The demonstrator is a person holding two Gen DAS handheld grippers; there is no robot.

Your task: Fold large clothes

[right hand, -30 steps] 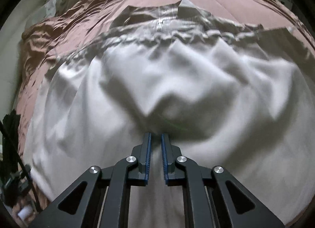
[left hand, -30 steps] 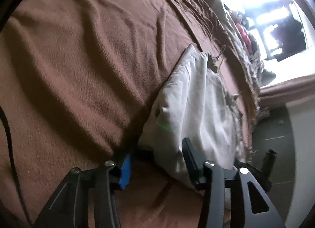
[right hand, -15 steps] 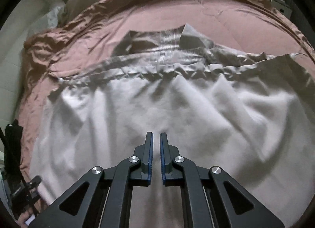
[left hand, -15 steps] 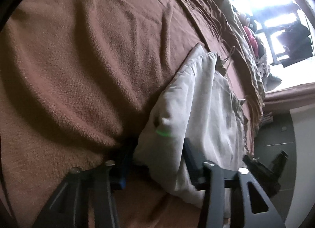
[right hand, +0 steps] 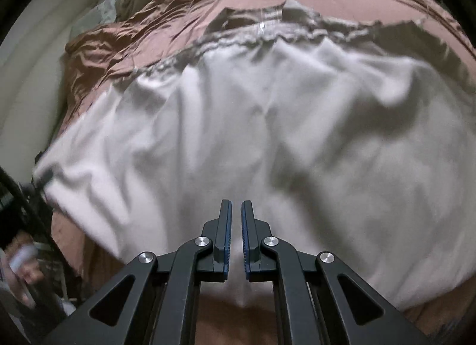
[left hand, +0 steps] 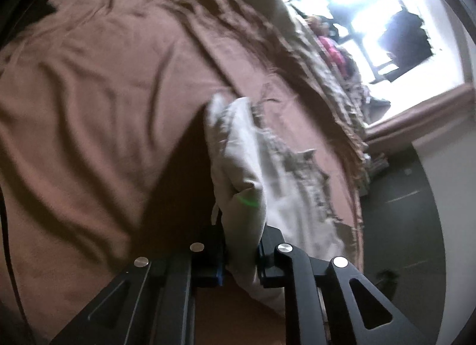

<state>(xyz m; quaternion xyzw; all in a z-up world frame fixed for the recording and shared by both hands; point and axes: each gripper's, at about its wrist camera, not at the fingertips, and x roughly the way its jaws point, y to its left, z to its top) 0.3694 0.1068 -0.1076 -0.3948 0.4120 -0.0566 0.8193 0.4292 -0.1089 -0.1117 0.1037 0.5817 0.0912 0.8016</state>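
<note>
Two tongs (left hand: 240,251), one white garment (right hand: 267,142)

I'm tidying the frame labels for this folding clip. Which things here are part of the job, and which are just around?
Part of the job: white garment, left gripper closed on its edge, right gripper pinching its hem.

Just around: brown blanket, window, clothes pile, dark floor.

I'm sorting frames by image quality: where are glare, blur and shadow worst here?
Left wrist view: window blown out white, brown blanket smeared, deep shadow beside the pale garment. Right wrist view: evenly lit, the garment's left edge motion-blurred, fisheye bending the bed.
</note>
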